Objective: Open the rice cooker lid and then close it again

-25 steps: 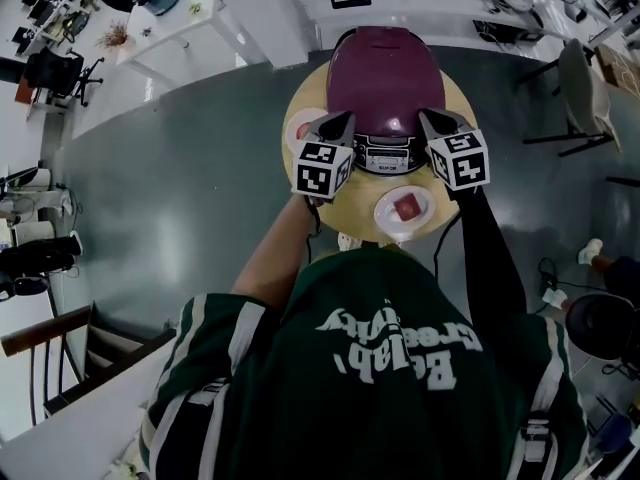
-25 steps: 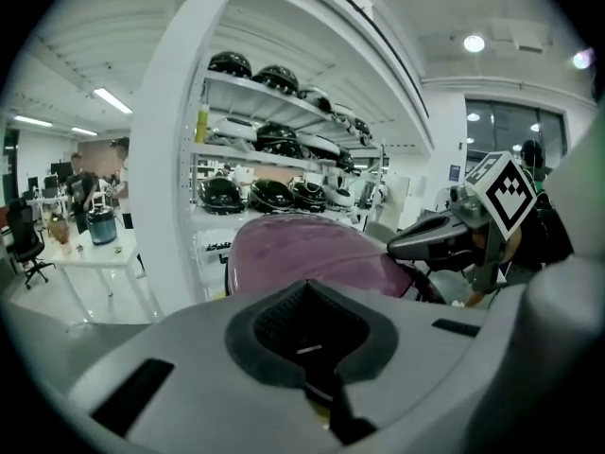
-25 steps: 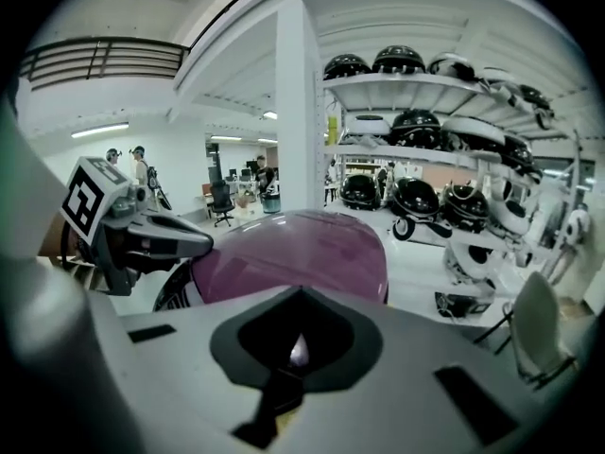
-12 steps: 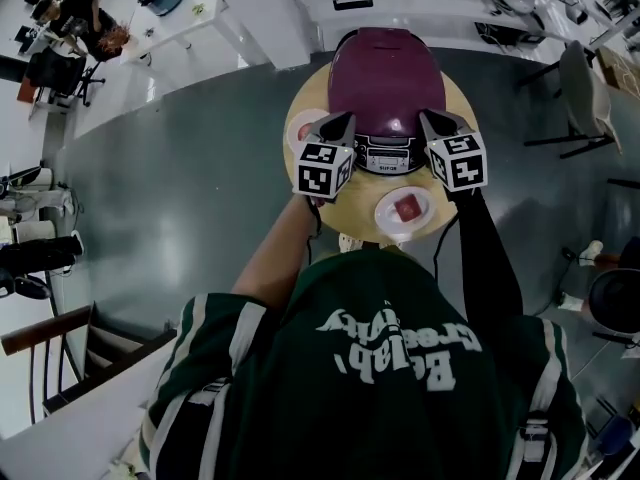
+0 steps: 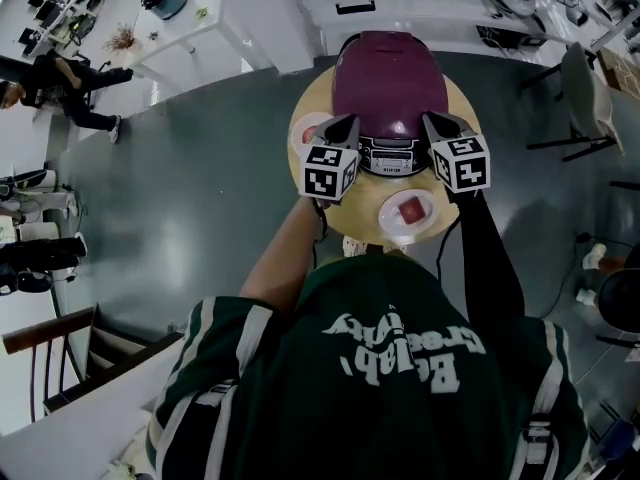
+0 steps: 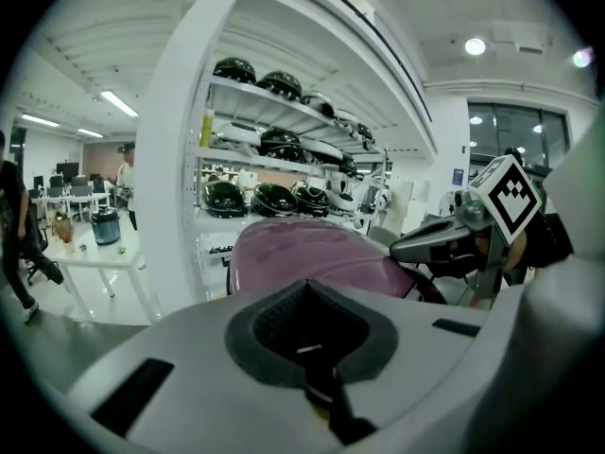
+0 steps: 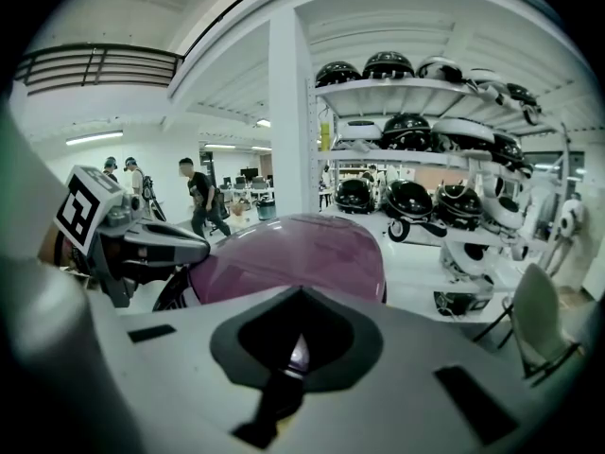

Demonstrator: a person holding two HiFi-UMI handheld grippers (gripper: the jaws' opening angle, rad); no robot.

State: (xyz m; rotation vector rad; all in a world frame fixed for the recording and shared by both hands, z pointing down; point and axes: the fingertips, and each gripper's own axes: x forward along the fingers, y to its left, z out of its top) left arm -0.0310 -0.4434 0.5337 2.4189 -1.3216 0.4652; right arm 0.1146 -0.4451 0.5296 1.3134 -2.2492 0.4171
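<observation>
Closest in is a small plate [image 5: 410,211] with something red on it, at the front edge of the round table [image 5: 358,210]. Just past that, the left gripper [image 5: 345,124] and right gripper [image 5: 432,122] flank the front of the rice cooker [image 5: 392,154]. Both have their fingers [image 6: 189,367] pressed together on nothing (can't tell if the tips touch it). The purple lid [image 5: 388,73] is down. Further back are shelves [image 7: 425,88] of dark round things.
</observation>
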